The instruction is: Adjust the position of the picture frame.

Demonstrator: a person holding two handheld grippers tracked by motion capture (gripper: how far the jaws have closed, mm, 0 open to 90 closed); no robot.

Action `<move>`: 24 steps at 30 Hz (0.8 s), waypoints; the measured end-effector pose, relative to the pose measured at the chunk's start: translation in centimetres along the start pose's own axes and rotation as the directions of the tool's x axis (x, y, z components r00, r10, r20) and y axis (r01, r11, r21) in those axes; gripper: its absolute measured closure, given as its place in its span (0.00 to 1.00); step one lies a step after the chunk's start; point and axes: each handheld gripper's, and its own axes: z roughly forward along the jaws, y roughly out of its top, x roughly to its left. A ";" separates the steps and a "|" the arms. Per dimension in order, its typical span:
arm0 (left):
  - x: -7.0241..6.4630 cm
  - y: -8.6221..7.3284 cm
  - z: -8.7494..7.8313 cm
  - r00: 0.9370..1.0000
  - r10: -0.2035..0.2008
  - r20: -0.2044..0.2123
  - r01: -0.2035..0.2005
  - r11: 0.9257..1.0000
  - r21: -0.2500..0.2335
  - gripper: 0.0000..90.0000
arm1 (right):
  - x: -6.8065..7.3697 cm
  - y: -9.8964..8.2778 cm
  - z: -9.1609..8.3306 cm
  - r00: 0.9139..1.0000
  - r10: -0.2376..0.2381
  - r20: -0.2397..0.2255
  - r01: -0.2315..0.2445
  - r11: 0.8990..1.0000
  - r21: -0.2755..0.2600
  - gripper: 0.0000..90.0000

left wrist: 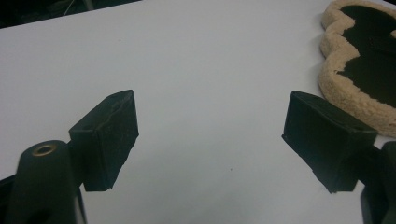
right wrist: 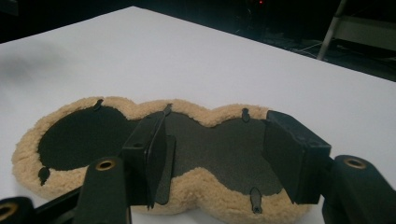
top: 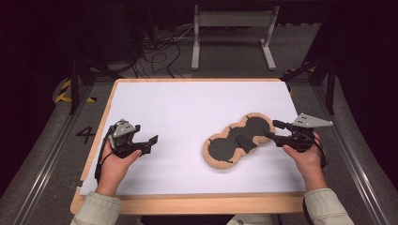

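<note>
While the left gripper (top: pixel 149 144) waits agape and empty at nine o'clock, the tan, peanut-shaped fleece pad (top: pixel 224 146) is approached by the half-open, empty right gripper (top: pixel 272 130); closing on its rim is judged next.

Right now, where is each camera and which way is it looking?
High view: above the person's side, looking forward and down at the white table; both hands, left gripper, right gripper.
Left gripper view: on that gripper, facing bare table; its open jaws.
Right gripper view: on that gripper, facing the fleece pad; its open jaws.
All share the pad.
</note>
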 end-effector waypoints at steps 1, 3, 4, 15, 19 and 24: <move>0.1 0.0 0.0 1.000 -0.001 0.001 0.001 1.000 -0.002 0.21 | 0.0 0.0 -0.1 1.000 -0.003 0.003 0.003 1.000 -0.001 0.45; 0.1 0.0 -0.1 1.000 -0.014 0.010 0.014 1.000 -0.009 0.21 | -0.1 0.0 -0.1 1.000 -0.001 0.003 0.001 1.000 0.000 0.46; 0.1 0.0 -0.1 1.000 -0.019 0.017 0.019 1.000 -0.015 0.21 | -0.1 0.0 -0.2 1.000 -0.002 0.003 0.002 1.000 0.000 0.46; 0.2 0.1 0.0 0.998 -0.041 0.047 0.042 0.999 -0.022 0.20 | 0.1 0.2 -0.2 1.000 -0.012 0.001 0.012 1.000 0.017 0.44; 0.3 0.1 0.0 0.996 -0.056 0.075 0.057 0.998 -0.009 0.21 | 0.0 0.6 0.1 1.000 0.001 -0.008 0.000 0.997 0.076 0.42; 0.4 0.0 0.1 0.996 -0.069 0.060 0.069 0.998 -0.004 0.22 | -0.7 1.2 0.7 1.000 0.000 0.018 -0.002 0.991 0.133 0.52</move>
